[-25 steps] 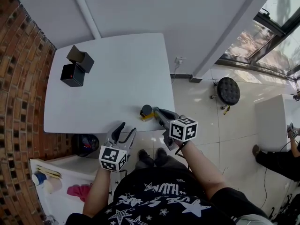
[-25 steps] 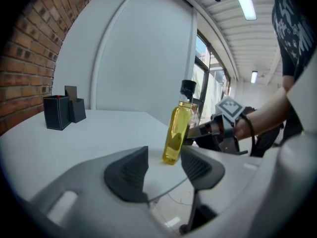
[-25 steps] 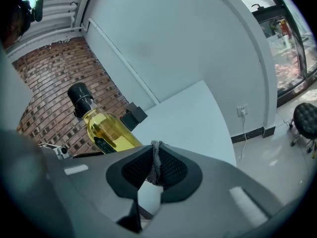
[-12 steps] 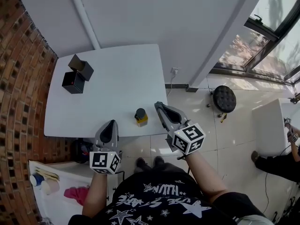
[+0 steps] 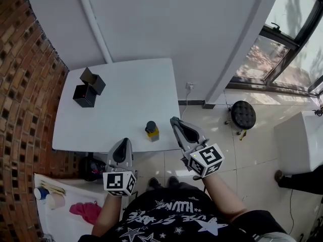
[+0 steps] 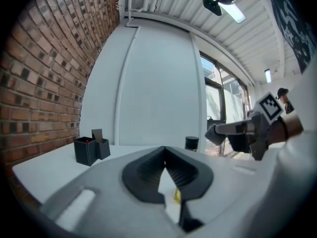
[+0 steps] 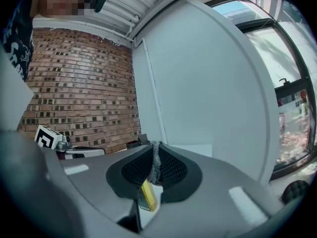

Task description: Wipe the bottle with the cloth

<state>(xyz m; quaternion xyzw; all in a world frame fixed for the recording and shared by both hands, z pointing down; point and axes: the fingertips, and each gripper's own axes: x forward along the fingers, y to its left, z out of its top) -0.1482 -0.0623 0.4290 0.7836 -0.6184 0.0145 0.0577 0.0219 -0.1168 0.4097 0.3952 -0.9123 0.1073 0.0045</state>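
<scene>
A small bottle (image 5: 151,130) with a black cap and yellow body stands near the front edge of the white table (image 5: 126,89). My left gripper (image 5: 122,141) hovers just in front of that edge, left of the bottle, jaws shut and empty (image 6: 164,151). The bottle's cap (image 6: 191,143) shows beyond them. My right gripper (image 5: 174,120) is off the table's front right corner, right of the bottle. It is shut (image 7: 155,148) on a thin strip of grey cloth (image 7: 155,166). The yellow bottle (image 7: 147,196) shows below its jaws.
Two black open boxes (image 5: 88,87) stand at the table's back left, by the brick wall (image 5: 25,84). A black stool (image 5: 244,114) is on the tiled floor at right. A white shelf with cups and a pink rag (image 5: 83,208) lies low at left.
The left jaws have gone from open to shut. Both grippers have drawn back from the table; the right one has left the bottle's side.
</scene>
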